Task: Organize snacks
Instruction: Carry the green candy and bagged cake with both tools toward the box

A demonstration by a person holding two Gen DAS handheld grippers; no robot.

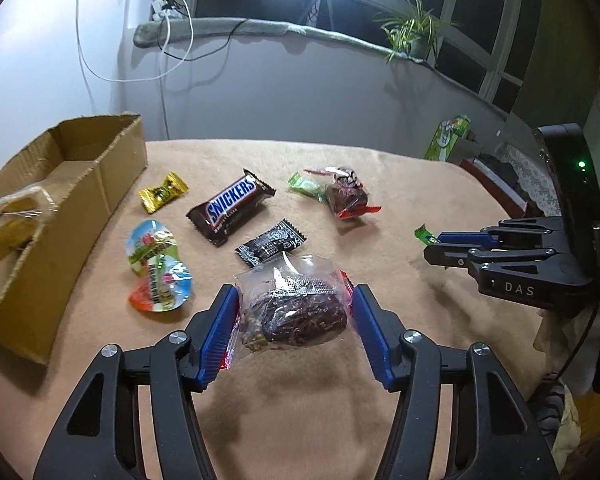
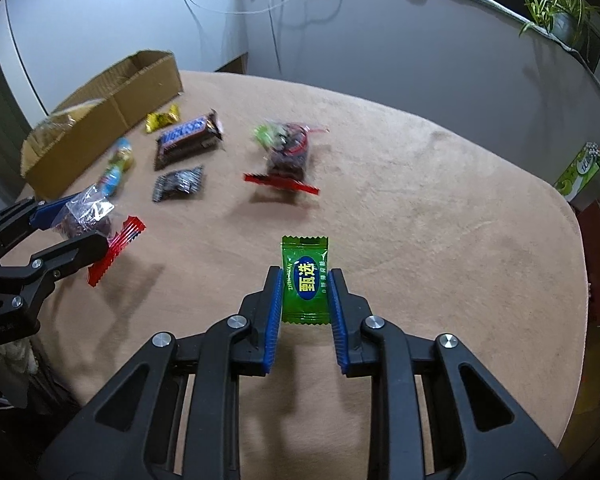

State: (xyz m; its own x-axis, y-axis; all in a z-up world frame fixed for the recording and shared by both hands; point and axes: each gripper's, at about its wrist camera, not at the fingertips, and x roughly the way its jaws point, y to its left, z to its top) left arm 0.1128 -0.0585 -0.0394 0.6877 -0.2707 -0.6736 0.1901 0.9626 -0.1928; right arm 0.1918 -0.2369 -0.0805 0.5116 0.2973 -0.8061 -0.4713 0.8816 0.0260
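My left gripper (image 1: 296,312) is shut on a clear-wrapped dark brown cake (image 1: 300,312) with red wrapper ends, held above the tan cloth; it also shows in the right wrist view (image 2: 88,220). My right gripper (image 2: 304,292) is shut on a green candy packet (image 2: 305,280), also seen at the right of the left wrist view (image 1: 425,235). On the cloth lie a Snickers bar (image 1: 232,206), a yellow candy (image 1: 163,192), a black packet (image 1: 270,243), two jelly cups (image 1: 156,264), a second brown cake (image 1: 346,196) and a pale green candy (image 1: 306,186).
An open cardboard box (image 1: 60,184) stands at the table's left edge with wrapped snacks inside. A green carton (image 1: 446,138) sits beyond the table at the right. A wall with cables, a sill and a plant (image 1: 414,30) are behind.
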